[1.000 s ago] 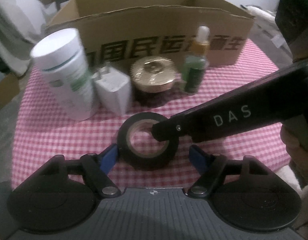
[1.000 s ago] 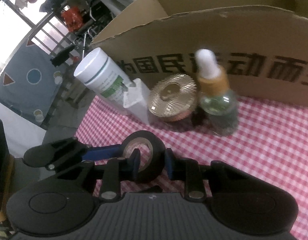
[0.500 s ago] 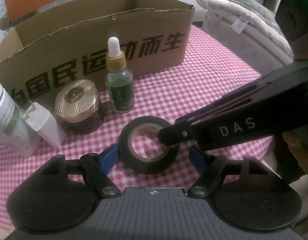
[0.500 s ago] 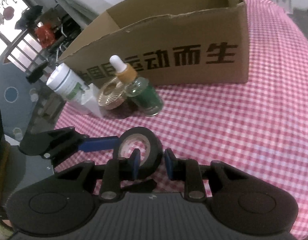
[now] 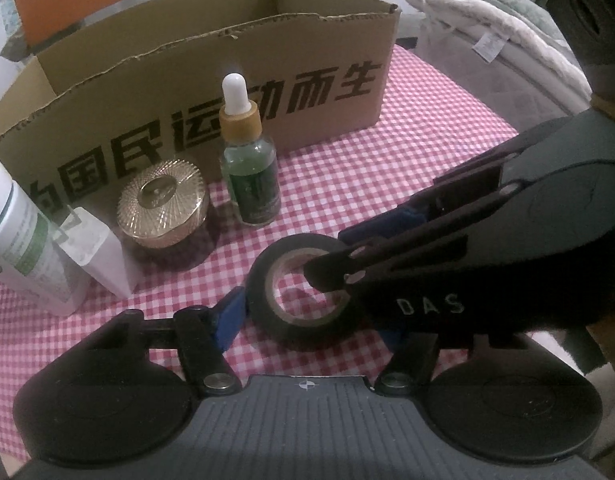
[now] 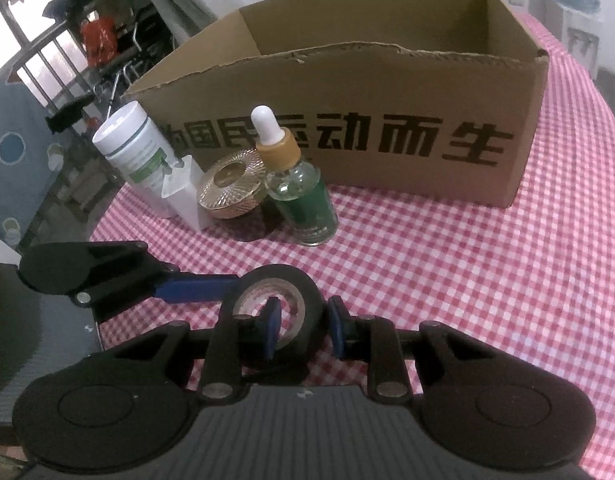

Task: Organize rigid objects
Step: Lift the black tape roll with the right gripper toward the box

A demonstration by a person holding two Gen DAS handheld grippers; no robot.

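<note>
A black tape roll [image 5: 303, 292] is held above the red checked cloth. My right gripper [image 6: 301, 330] pinches its wall, one finger inside the hole and one outside; the roll [image 6: 275, 300] stands tilted between them. My left gripper [image 5: 307, 320] is open, its blue pads on either side of the roll; the left pad touches or nearly touches it. The open cardboard box [image 5: 211, 80] with black lettering stands behind; in the right wrist view [image 6: 387, 92] its inside looks empty.
In front of the box stand a white bottle [image 5: 23, 236], a white charger plug [image 5: 95, 248], a gold-lidded jar [image 5: 163, 208] and a green dropper bottle [image 5: 251, 176]. The table edge runs at the left and right; a bed lies beyond the right edge.
Both grippers have lifted the tape roll and swung right along the table. The box and the row of items have shifted left and farther off in the views.
</note>
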